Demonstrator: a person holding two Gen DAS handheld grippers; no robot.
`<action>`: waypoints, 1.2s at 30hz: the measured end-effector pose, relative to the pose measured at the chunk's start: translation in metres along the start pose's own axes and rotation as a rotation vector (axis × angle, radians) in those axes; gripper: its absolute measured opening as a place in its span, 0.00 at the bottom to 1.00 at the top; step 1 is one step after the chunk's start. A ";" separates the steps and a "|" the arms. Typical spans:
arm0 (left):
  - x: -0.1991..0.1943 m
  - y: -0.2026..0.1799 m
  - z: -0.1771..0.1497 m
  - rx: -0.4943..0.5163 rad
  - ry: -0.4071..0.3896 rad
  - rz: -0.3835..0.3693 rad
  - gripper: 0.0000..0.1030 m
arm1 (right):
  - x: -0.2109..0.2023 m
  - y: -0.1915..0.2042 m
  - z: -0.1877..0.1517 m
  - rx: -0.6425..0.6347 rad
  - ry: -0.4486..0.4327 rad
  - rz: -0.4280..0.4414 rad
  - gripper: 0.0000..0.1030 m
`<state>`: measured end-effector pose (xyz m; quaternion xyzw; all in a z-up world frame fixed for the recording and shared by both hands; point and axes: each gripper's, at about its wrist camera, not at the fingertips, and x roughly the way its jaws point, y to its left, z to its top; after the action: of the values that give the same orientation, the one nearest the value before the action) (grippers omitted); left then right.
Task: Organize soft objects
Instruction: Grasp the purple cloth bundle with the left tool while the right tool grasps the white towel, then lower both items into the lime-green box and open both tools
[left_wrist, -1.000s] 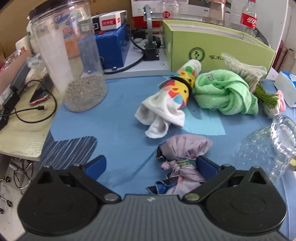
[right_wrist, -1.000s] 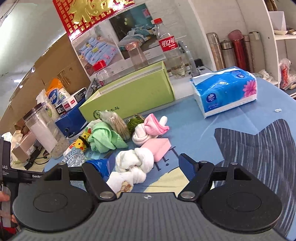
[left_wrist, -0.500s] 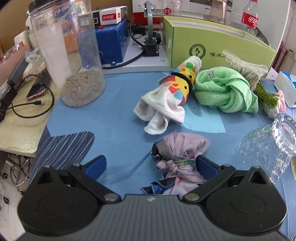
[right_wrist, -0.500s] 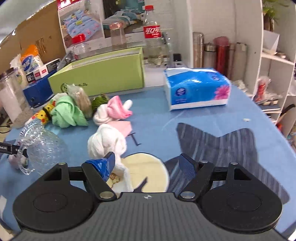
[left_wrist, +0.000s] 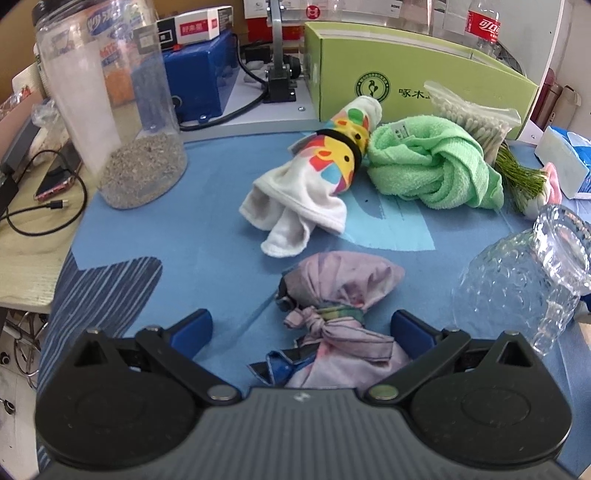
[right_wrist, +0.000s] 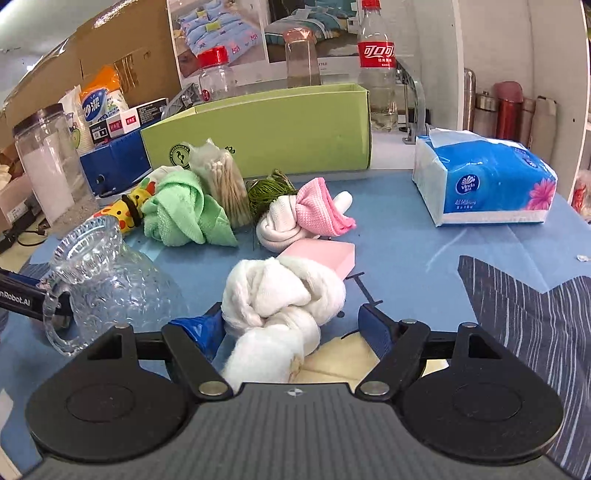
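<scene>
Right now the nearest soft things are two knotted bundles, one in front of each gripper. The white knotted cloth (right_wrist: 284, 299) lies on the blue bench (right_wrist: 424, 258), a thick, fluffy rope tied into a fat knot, its tail running down between the fingers of the right gripper (right_wrist: 291, 328). That gripper stands spread wide with the cloth touching the left blue pad (right_wrist: 201, 328) and well clear of the other, so it is released, most likely lined up to close on the knot. The purple knotted bundle (left_wrist: 340, 295) is thin, crumpled fabric with a tied neck and a blue-edged corner; it sits toward the right pad (left_wrist: 406, 326) of the left gripper (left_wrist: 301, 328), which is likewise open and holds nothing.

Further out, the remaining soft goods are heaped together near the green box (right_wrist: 266, 133): a green towel (left_wrist: 432, 166) twisted on itself, a white cloth with cartoon print (left_wrist: 310, 184) banded in black, and a pink and white cloth (right_wrist: 306, 218). Knotting probably keeps each one compact for sorting. A clear glass pitcher (right_wrist: 110, 280) lies tipped beside the white knot, and a tissue pack (right_wrist: 484, 181) stands apart.
</scene>
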<state>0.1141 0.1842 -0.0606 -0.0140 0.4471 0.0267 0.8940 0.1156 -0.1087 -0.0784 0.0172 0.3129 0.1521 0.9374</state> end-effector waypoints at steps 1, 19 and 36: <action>0.000 0.001 0.000 0.000 -0.004 0.002 0.99 | 0.001 -0.001 -0.001 -0.007 -0.010 -0.007 0.62; -0.049 0.018 0.012 -0.031 -0.095 -0.104 0.47 | -0.037 -0.008 -0.007 0.035 -0.071 0.042 0.31; 0.020 -0.061 0.260 0.068 -0.285 -0.060 0.58 | 0.104 -0.023 0.220 -0.080 -0.223 0.098 0.36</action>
<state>0.3378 0.1368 0.0796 0.0069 0.3158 -0.0137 0.9487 0.3305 -0.0861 0.0349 0.0118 0.1992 0.2075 0.9577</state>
